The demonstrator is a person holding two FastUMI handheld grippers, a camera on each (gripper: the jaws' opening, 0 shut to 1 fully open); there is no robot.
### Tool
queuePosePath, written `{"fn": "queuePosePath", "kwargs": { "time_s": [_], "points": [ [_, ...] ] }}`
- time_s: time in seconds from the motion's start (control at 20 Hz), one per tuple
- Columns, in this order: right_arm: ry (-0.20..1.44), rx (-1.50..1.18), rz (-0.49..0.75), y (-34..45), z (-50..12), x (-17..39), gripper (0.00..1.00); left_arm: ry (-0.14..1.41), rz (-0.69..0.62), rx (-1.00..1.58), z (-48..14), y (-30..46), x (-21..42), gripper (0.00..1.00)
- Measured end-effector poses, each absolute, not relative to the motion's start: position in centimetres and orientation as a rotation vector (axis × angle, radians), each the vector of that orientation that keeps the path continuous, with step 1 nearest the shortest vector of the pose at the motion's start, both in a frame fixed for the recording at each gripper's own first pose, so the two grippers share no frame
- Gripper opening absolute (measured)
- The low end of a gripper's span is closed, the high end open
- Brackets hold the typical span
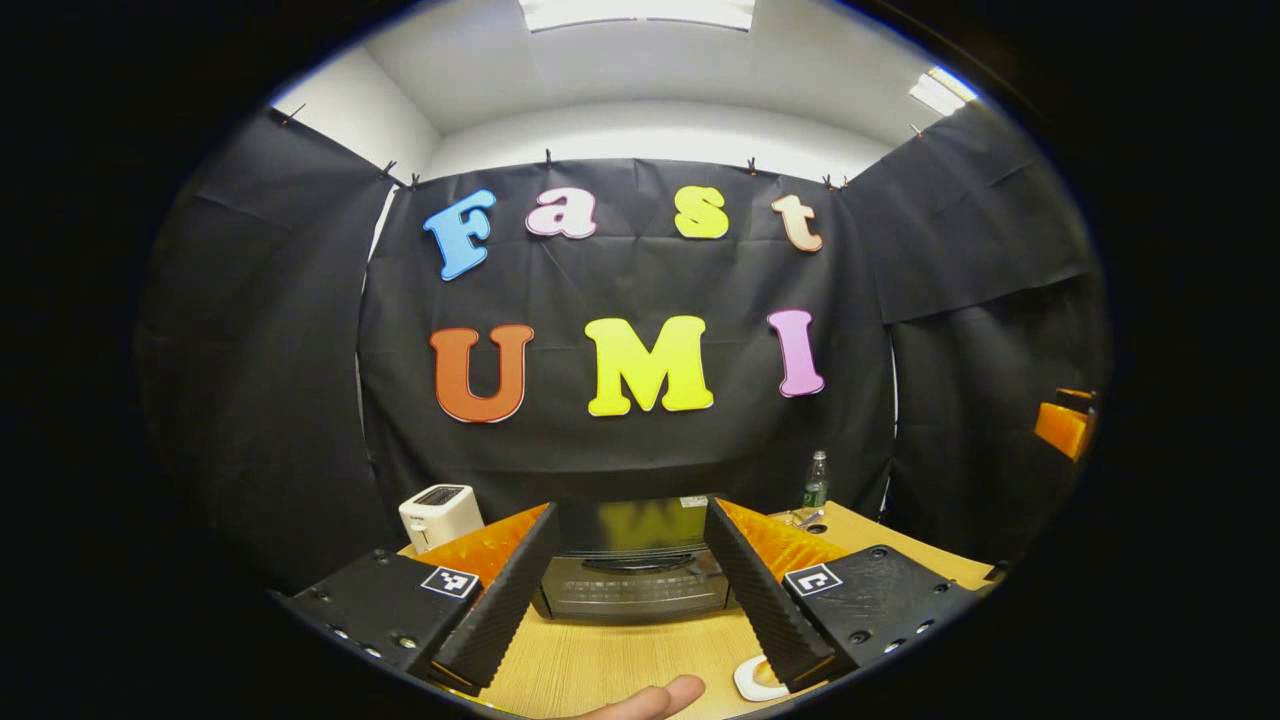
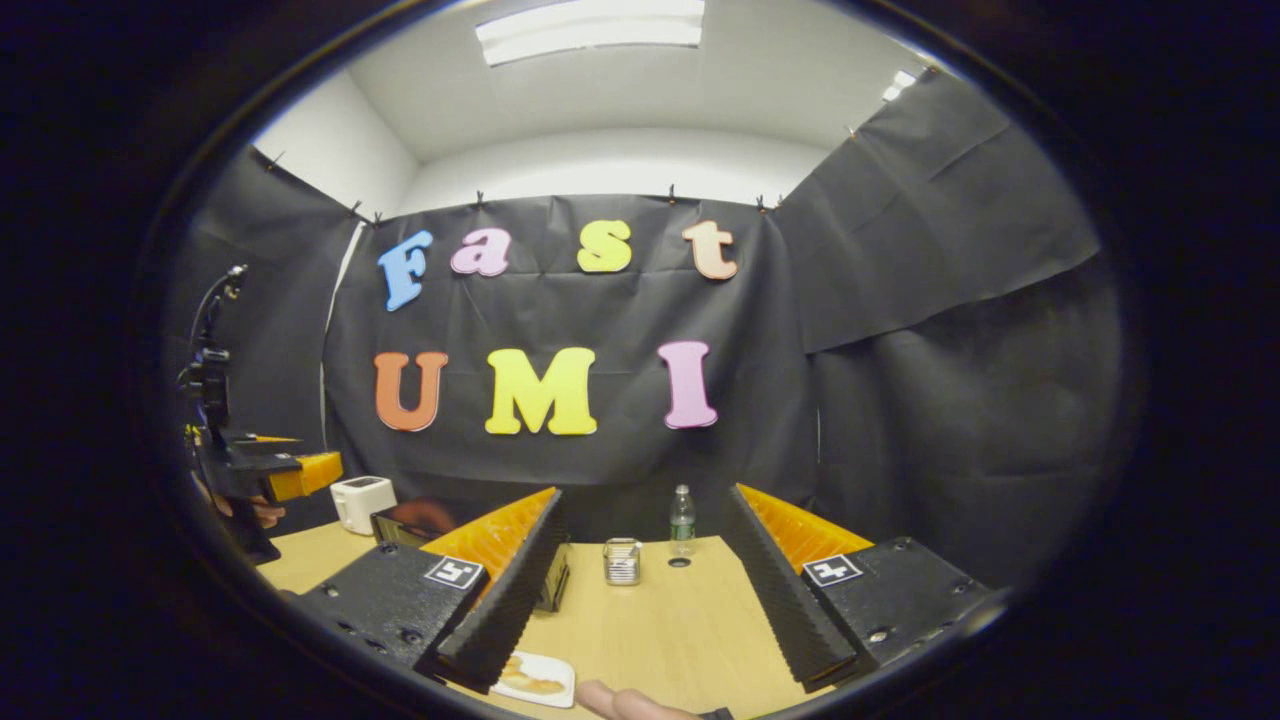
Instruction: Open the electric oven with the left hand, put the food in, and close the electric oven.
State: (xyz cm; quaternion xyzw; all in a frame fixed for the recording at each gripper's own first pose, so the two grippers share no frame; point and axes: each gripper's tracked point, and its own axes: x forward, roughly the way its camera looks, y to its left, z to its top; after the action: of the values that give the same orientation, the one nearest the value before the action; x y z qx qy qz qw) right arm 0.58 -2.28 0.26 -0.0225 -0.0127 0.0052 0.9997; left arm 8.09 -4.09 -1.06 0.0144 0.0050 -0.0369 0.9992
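Both tools spread wide, nothing held: left tool (image 1: 630,590) facing closed oven (image 1: 635,565), right tool (image 2: 640,590) w/ food plate (image 2: 535,680) nr oven on surface (image 2: 660,620).

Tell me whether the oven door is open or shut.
Shut. In the left gripper view the oven door stands upright, flush with its front, handle at the top; the left tool is open before it.

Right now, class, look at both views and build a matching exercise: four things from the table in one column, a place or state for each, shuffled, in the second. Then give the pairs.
Things:
1. electric oven
2. toaster
3. water bottle
4. plate

Places or states:
A. near table edge, food on it
B. door shut, straight ahead of the left tool
C. white, left of the oven
D. upright by the back wall

Pairs: 1-B, 2-C, 3-D, 4-A
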Motion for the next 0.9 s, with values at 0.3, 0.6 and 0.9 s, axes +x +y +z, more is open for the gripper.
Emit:
{"fn": "queuePosePath", "kwargs": {
  "time_s": [0.3, 0.6, 0.9],
  "points": [
    [-0.023, -0.049, 0.020, -3.2, -1.5, 1.3, 0.99, 0.149, -0.093, -0.001, -5.9, -5.7, 15.1, 0.95],
    [0.009, -0.066, 0.040, -4.4, -3.8, 2.1, 0.99, 0.273, -0.077, 0.020, -11.8, -6.9, 21.4, 0.96],
    [0.050, -0.065, 0.027, -5.7, -6.0, 2.3, 0.99, 0.413, -0.056, 0.004, -16.6, -5.9, 23.2, 0.96]
  ]
}}
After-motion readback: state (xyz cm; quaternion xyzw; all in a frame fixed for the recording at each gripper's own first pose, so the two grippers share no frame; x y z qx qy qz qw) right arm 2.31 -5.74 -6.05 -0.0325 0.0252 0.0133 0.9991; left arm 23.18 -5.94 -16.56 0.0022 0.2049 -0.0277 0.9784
